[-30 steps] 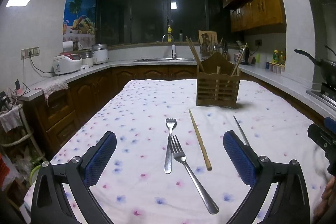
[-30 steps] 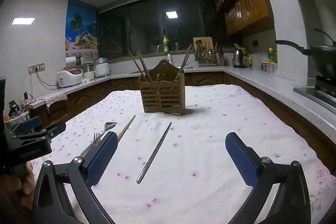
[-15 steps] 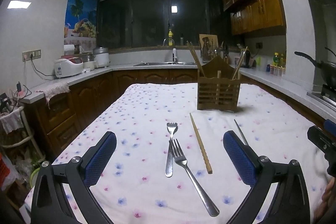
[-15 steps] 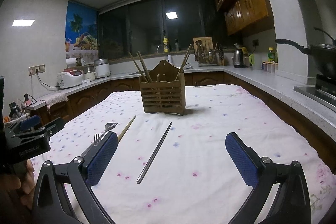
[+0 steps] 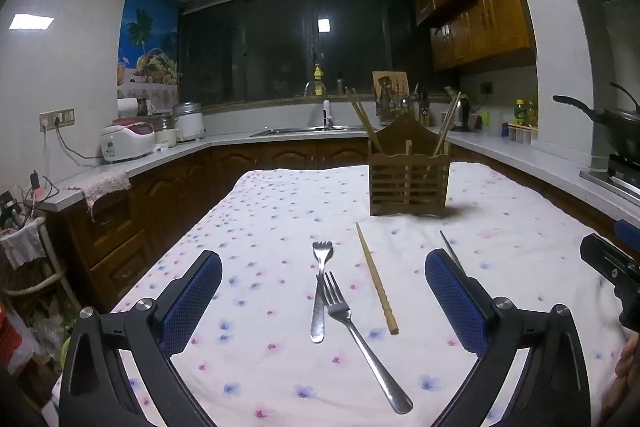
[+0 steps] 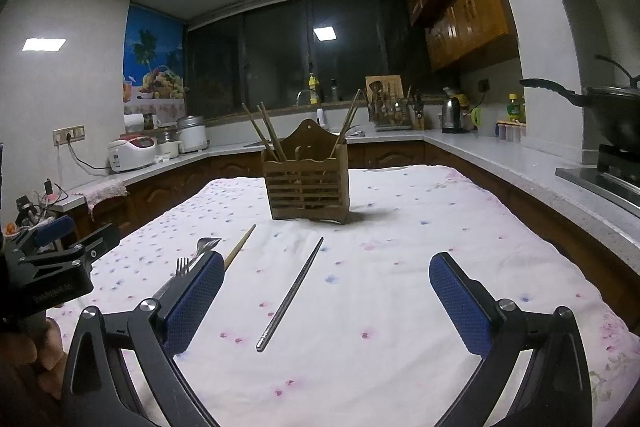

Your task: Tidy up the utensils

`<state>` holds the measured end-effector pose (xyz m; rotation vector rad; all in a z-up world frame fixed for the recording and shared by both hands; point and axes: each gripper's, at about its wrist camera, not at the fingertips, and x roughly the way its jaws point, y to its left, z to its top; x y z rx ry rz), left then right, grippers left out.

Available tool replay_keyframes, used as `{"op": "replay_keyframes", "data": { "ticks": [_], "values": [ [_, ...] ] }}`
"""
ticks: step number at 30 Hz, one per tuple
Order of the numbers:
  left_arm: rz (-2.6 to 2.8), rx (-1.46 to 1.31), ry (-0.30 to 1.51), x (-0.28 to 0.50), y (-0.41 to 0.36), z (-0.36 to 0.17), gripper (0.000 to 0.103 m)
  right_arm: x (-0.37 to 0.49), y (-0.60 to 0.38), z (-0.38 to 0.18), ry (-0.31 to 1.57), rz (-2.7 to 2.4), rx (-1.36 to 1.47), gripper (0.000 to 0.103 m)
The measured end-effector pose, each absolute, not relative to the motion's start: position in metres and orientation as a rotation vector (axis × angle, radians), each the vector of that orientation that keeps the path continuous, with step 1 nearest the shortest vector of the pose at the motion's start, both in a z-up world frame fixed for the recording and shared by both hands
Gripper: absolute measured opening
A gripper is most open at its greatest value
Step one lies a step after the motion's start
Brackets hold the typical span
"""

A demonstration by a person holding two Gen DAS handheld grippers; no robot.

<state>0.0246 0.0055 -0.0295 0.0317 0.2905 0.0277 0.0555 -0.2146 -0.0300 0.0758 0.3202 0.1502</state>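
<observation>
A: Forks [image 5: 320, 291] lie crossed on the cloth [image 5: 260, 227], wooden chopstick [image 5: 376, 285] just right, steel one [image 6: 292, 293] beyond. Both grippers [image 5: 322, 301] [image 6: 326, 301] gaping, empty.

B: Risk: pinching one fork drags its neighbour; holder [image 5: 408, 183] could tip.

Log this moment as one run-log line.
phase: pre-grasp | left gripper: open, over two forks | right gripper: open, over metal chopstick | wooden chopstick: on cloth | holder: upright
</observation>
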Motion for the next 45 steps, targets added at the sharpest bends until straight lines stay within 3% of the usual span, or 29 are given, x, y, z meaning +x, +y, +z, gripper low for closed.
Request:
{"op": "replay_keyframes", "data": {
  "ticks": [45],
  "values": [
    [0.028,0.030,0.296,0.0244,0.0015,-0.0276,0.102,0.0570,-0.2218,-0.0274,0.328,0.138,0.078,0.103]
  ]
}}
